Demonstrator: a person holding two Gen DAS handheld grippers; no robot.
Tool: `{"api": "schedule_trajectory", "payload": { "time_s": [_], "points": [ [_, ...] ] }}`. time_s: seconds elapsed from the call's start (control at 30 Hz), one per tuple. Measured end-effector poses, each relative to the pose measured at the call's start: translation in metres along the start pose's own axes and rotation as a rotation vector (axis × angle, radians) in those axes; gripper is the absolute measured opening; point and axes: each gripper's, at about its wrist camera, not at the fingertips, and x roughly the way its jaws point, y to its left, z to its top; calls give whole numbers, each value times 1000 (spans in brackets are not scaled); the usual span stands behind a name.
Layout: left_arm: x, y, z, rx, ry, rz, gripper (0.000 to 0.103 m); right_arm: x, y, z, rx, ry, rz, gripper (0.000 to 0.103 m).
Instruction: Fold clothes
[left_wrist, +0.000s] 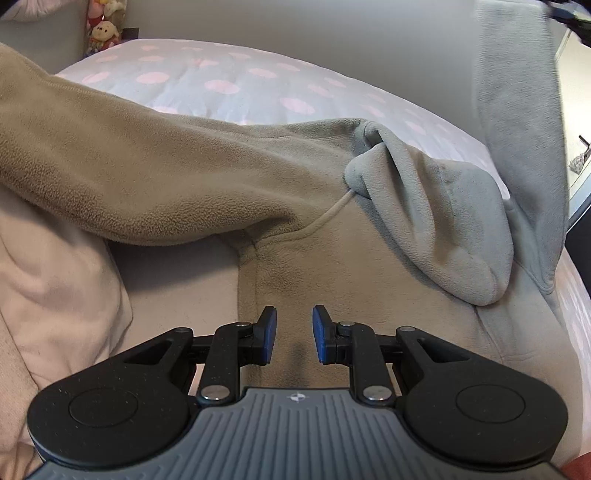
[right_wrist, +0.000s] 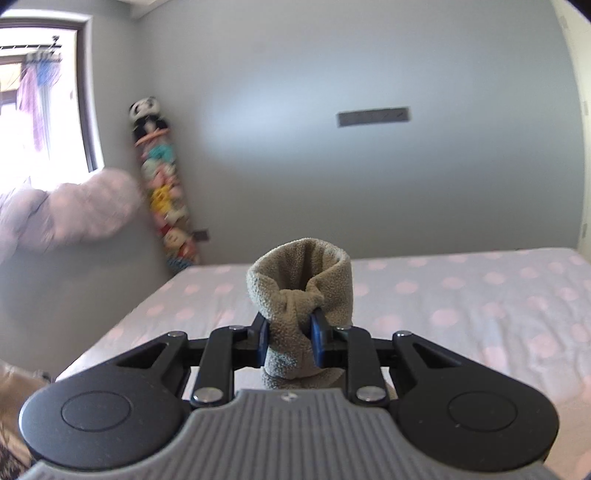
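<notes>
Blue-padded right gripper (right_wrist: 289, 338) clamped on a bunched fleece cuff (right_wrist: 300, 280), open end standing up past the fingertips. Held high above the polka-dot bed (right_wrist: 461, 295), a row of plush toys (right_wrist: 166, 199) beyond in the wall corner. Left gripper (left_wrist: 294, 334) narrowly parted, nothing pinched between its pads, poised just over the olive fleece hoodie (left_wrist: 332, 266). Spread on the same bed (left_wrist: 229, 81), hood (left_wrist: 436, 218) crumpled right of centre, one sleeve (left_wrist: 110, 173) stretched leftward, the other sleeve (left_wrist: 517, 110) rising at right.
</notes>
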Motion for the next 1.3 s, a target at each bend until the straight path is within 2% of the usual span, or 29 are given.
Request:
{"api": "schedule_trajectory", "payload": {
  "time_s": [0.23, 0.37, 0.53, 0.6, 0.63, 0.77, 0.83, 0.87, 0.9, 0.97, 1.1, 1.17, 1.2, 1.3],
  "points": [
    [7, 8, 5, 17, 26, 41, 18, 48, 44, -107, -69, 165, 106, 25],
    [11, 17, 8, 14, 54, 77, 19, 77, 58, -152, -102, 254, 127, 25],
    [16, 24, 9, 33, 99, 163, 33, 106, 73, -197, -188, 342, 138, 25],
    [21, 23, 9, 51, 116, 197, 43, 118, 76, -208, -203, 371, 136, 25],
    [23, 23, 8, 61, 126, 215, 43, 122, 77, -214, -208, 384, 133, 25],
    [34, 22, 5, 81, 167, 216, 44, 131, 79, -229, -209, 407, 129, 27],
    [35, 21, 4, 99, 166, 223, 45, 129, 82, -232, -222, 407, 136, 36],
    [35, 20, 4, 104, 165, 225, 45, 125, 85, -230, -230, 403, 156, 46],
    [34, 20, 4, 108, 163, 226, 45, 120, 87, -228, -238, 397, 176, 49],
    [33, 20, 3, 109, 162, 226, 46, 103, 88, -222, -254, 372, 207, 48],
    [32, 21, -2, 116, 162, 229, 46, 51, 65, -206, -250, 290, 199, 46],
    [30, 21, -3, 126, 163, 235, 46, 28, 43, -202, -265, 258, 146, 43],
    [29, 20, -4, 130, 164, 238, 46, 17, 27, -201, -269, 249, 103, 38],
    [26, 18, -6, 136, 157, 246, 47, -11, -25, -198, -259, 233, -34, 35]
  ]
}}
